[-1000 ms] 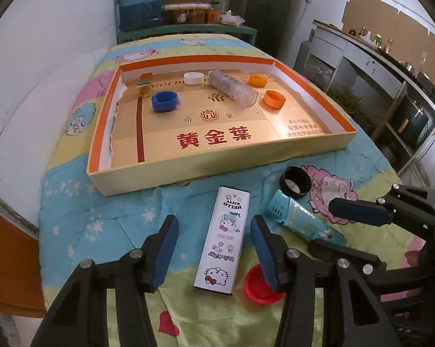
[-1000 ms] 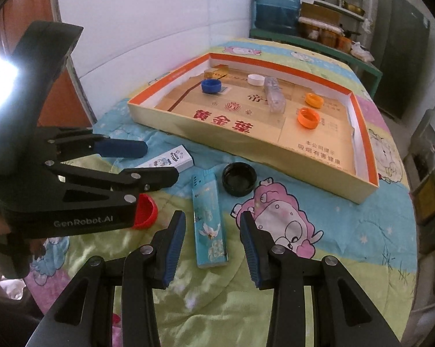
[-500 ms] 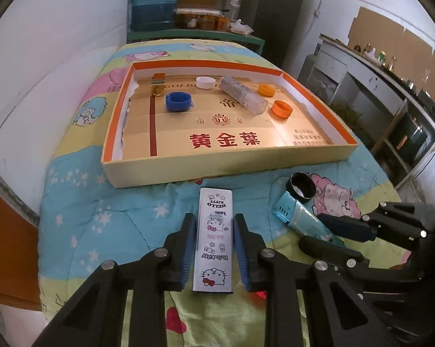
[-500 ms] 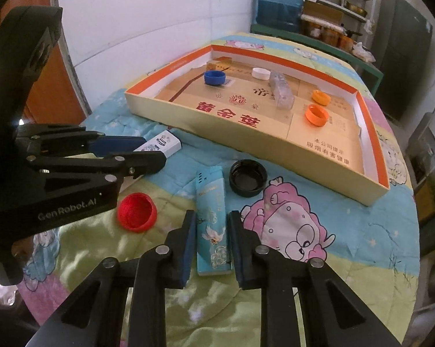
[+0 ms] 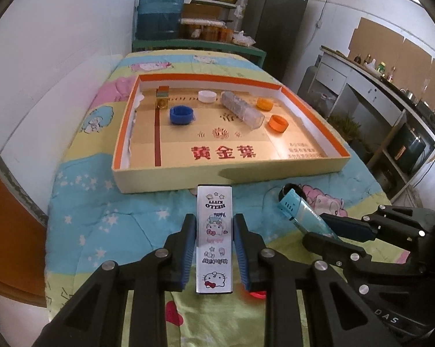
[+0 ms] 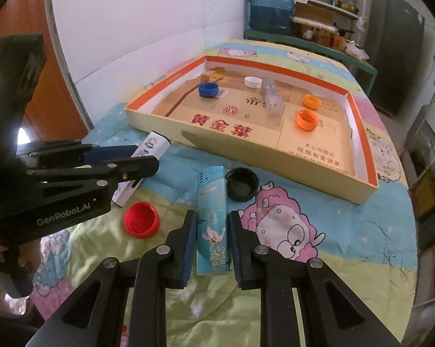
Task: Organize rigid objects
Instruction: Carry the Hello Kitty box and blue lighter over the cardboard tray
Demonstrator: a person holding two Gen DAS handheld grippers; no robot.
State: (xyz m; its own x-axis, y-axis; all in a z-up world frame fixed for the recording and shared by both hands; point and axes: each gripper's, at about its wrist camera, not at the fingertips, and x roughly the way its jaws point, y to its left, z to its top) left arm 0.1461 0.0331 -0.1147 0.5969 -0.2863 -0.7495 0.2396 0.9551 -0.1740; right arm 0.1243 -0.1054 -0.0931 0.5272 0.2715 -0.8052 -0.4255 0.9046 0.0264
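My left gripper (image 5: 214, 225) is shut on a white Hello Kitty box (image 5: 214, 237), which is tipped up off the quilt. The same box (image 6: 148, 156) pokes out past the left gripper (image 6: 130, 159) in the right wrist view. My right gripper (image 6: 211, 225) is shut on a light blue lighter (image 6: 213, 219) with a bird print. The lighter (image 5: 301, 217) shows between the right gripper's fingers (image 5: 333, 240) in the left wrist view. Loose on the quilt lie a red cap (image 6: 140, 219) and a black cap (image 6: 242, 183). The orange-rimmed cardboard tray (image 5: 231, 173) stands just beyond.
Inside the tray (image 6: 304, 173) lie a blue cap (image 6: 208, 89), a white cap (image 6: 252, 82), two orange caps (image 6: 306, 120), a clear tube (image 6: 272, 101) and a small gold box (image 5: 162, 98). A white wall runs along the left. Shelves and a water jug (image 5: 159, 11) stand behind.
Both grippers have closed from open, the left onto the Hello Kitty box and the right onto the blue lighter. The box and the lighter now sit lifted at the near end.
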